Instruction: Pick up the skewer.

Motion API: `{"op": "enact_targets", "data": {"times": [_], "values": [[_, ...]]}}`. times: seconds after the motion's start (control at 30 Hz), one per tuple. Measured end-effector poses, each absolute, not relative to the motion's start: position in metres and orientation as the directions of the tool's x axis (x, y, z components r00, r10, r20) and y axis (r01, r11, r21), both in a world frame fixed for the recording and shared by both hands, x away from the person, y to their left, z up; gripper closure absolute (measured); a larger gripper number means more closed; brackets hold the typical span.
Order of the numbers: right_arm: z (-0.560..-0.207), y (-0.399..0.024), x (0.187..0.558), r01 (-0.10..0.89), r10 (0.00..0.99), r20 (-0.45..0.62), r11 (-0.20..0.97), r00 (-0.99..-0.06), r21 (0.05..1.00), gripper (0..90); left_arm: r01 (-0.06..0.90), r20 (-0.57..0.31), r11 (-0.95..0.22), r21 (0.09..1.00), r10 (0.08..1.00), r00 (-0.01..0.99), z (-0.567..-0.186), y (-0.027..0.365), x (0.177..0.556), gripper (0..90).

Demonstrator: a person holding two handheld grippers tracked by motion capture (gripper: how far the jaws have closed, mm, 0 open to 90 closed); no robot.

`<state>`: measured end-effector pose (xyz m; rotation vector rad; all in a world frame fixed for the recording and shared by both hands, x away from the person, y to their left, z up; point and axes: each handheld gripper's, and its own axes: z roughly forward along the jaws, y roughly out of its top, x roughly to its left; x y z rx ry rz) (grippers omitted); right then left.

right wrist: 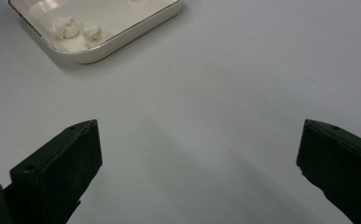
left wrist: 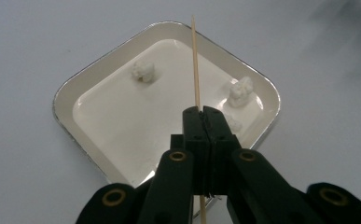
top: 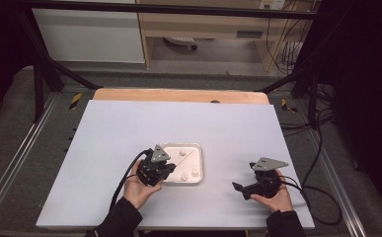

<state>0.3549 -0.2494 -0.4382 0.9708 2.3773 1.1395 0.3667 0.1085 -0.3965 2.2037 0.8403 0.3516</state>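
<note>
- White tabletop (top: 129,128) fills the middle of the room, with a dark frame and grey floor around it.
- Nearest to the person, the left gripper (left wrist: 204,112) has its jaws squeezed tight on a thin wooden skewer stick (left wrist: 195,65). The stick pokes out past the jaw tips and points over the tray.
- Right under it sits a shallow white square tray with a silver rim (left wrist: 61,93). Three small white lumpy food pieces (left wrist: 143,71) lie in it, well apart from each other.
- The stick tip hangs above the tray and touches no piece yet, as far as I can tell.
- Off to the side, the right gripper (right wrist: 199,154) has its jaws spread wide with nothing between them, over bare tabletop. The tray is near it but not touching.
- To do this step well, I think the left hand should keep its tight squeeze, aim the tip at the middle of one piece, and push down slowly and straight.
- The right gripper could come over to steady the tray rim, so the tray does not slide.
- A slanted poke might make a piece roll away.
</note>
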Motion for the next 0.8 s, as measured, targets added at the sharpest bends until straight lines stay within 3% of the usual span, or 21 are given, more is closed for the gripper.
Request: {"op": "enact_targets", "data": {"times": [0.47, 0.8], "values": [[-0.422, -0.228, 0.341, 0.277, 0.604, -0.226, 0.624, -0.764, 0.731, 1.4, 0.419, 0.011, -0.582, 0.698, 0.593, 0.805, -0.385, 0.079, 0.369, 89.0], [-0.418, -0.221, 0.336, 0.207, 0.555, -0.313, 0.683, -0.771, 0.701, 3.0, 0.382, 0.041, -0.643, 0.664, 0.541, 0.840, -0.378, 0.047, 0.372, 89.0]]}}
